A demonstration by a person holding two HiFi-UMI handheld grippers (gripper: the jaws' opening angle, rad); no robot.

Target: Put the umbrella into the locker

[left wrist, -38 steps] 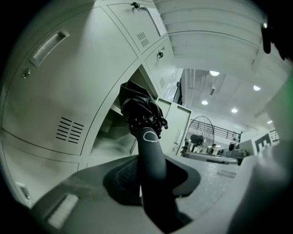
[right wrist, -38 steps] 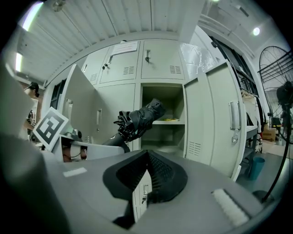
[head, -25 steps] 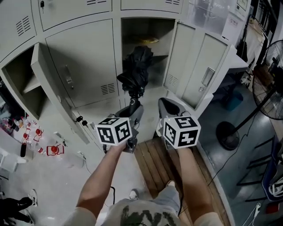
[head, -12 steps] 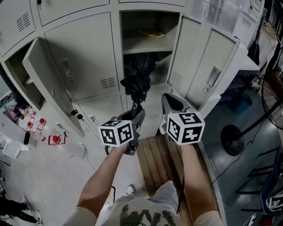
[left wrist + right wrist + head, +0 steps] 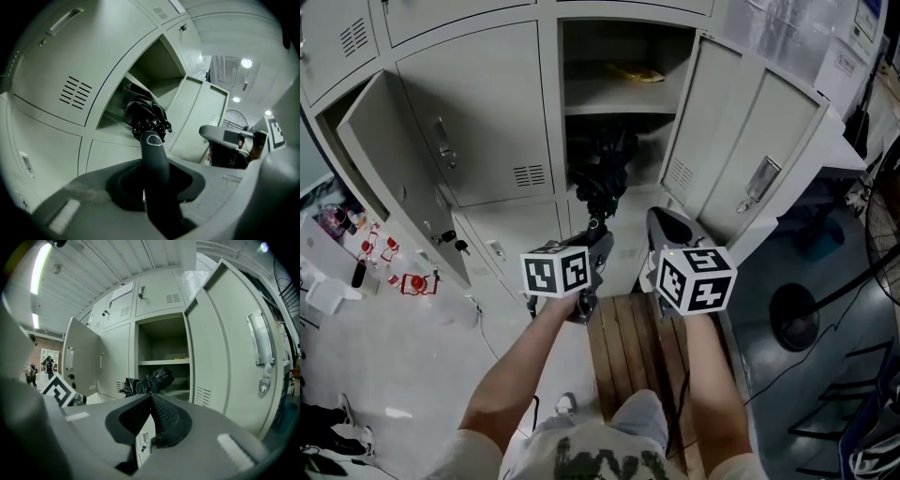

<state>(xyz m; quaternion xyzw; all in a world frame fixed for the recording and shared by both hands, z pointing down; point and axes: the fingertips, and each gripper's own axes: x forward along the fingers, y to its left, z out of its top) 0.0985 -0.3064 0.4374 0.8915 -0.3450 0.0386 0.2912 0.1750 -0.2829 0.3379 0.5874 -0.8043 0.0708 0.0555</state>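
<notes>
Head view is pretty evenly lit, soft and flat, with the colours kinda washed out to grey-green. Shadows on the floor (image 5: 422, 375) are faint and soft-edged. The open locker (image 5: 623, 98) goes noticeably darker inside, and the black umbrella (image 5: 605, 164) in there is basically a dark blob with hardly any detail.

Both gripper views are heavy fisheye: black corners, and straight door edges bent into curves. The left gripper view has round ceiling lights (image 5: 246, 63) blown out at upper right, and the left tool (image 5: 154, 176) up close is soft and out of focus. The right gripper view gets a glaring fluorescent tube (image 5: 40, 268) at upper left, and the right tool (image 5: 151, 401) is blurry too.
</notes>
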